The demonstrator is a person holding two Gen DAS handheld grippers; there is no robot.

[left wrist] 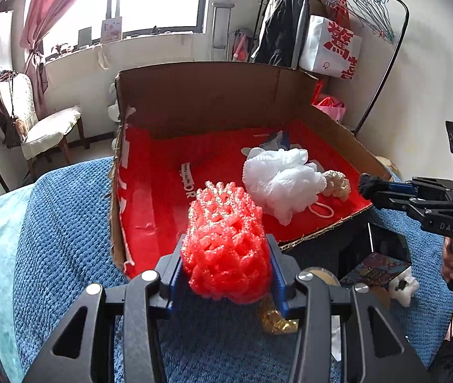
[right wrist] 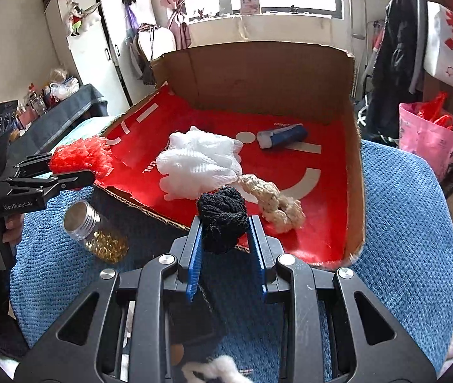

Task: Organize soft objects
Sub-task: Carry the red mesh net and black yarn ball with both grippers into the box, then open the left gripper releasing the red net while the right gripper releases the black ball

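Two soft bundles are clamped: left gripper [left wrist: 226, 274] squeezes a red mesh pouf [left wrist: 225, 242]; right gripper [right wrist: 226, 249] pinches a black knitted wad [right wrist: 223, 220].

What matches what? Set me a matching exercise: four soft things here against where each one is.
1. red mesh puff
2. black knit bundle
3. white bath puff
4. cream knit piece

a. in the box, beside the white puff
b. between the right gripper's fingers
c. between the left gripper's fingers
d. in the box, middle of the red floor

Pairs: 1-c, 2-b, 3-d, 4-a
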